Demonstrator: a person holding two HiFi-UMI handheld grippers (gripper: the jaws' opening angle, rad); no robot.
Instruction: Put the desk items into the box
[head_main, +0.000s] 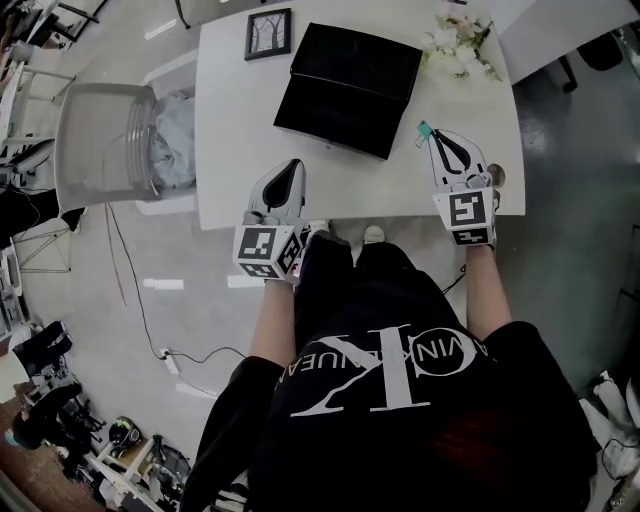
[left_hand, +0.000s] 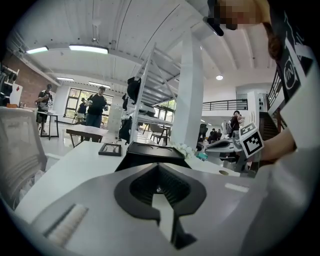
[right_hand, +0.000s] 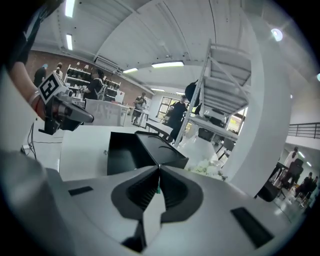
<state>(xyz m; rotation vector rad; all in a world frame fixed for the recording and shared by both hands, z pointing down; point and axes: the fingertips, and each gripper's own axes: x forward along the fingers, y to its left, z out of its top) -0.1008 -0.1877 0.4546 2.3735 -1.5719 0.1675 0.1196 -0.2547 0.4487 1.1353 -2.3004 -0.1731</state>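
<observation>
An open black box (head_main: 350, 85) with its lid flat beside it lies at the middle of the white desk (head_main: 230, 140); it also shows ahead of both grippers (left_hand: 150, 152) (right_hand: 134, 149). My right gripper (head_main: 432, 133) (right_hand: 159, 168) hovers right of the box, shut on a small teal item (head_main: 424, 128) whose sliver (right_hand: 158, 189) shows between the jaws. My left gripper (head_main: 296, 164) (left_hand: 158, 166) is shut with nothing in it, over the desk's near edge below the box. A small black picture frame (head_main: 268, 33) (left_hand: 110, 149) lies at the far left of the desk.
White flowers (head_main: 460, 45) (right_hand: 207, 168) lie at the desk's far right. A small round object (head_main: 497, 176) sits beside my right gripper. A grey chair (head_main: 105, 140) with cloth on it stands left of the desk. People stand in the room behind.
</observation>
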